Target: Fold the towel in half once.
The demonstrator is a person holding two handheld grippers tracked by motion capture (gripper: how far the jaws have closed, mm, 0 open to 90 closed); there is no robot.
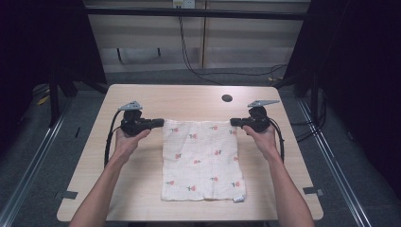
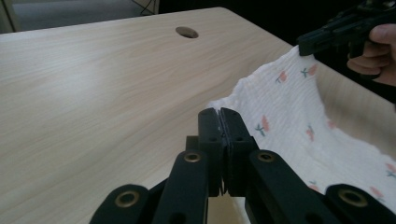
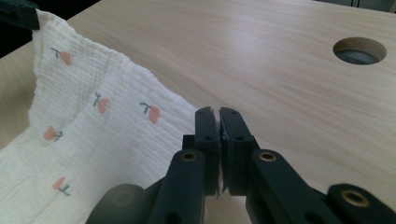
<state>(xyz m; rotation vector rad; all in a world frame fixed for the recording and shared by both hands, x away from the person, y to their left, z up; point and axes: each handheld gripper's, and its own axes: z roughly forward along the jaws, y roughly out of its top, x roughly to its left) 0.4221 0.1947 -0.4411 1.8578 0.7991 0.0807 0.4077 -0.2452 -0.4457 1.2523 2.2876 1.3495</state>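
Item: white muslin cloth (image 1: pixel 201 161) printed with small red flowers, spread across the centre of a light wood table (image 1: pixel 142 97). Its near edge lies flat toward the bottom of the high view, with a small tag at the lower right corner; its two far corners are raised off the tabletop.

Left gripper (image 1: pixel 159 123): centre left of the high view, jaws closed, pinching the cloth's far left corner. In the left gripper view (image 2: pixel 219 116) the black jaws stand pressed together at lower centre, with the cloth running off to the right toward the other gripper in the upper right corner.

Right gripper (image 1: pixel 233 122): centre right of the high view, jaws closed on the far right corner. In the right gripper view (image 3: pixel 218 116) the jaws meet at lower centre, with cloth fabric (image 3: pixel 84 135) stretching away to the upper left.

Containers: none seen on the table.

Surroundings: round cable hole (image 1: pixel 227 98) in the tabletop, above the cloth and slightly right of centre, well apart from both grippers. Black cables (image 1: pixel 194 66) trail across the floor beyond the table, at the top of the frame. Nothing lies on the cloth.
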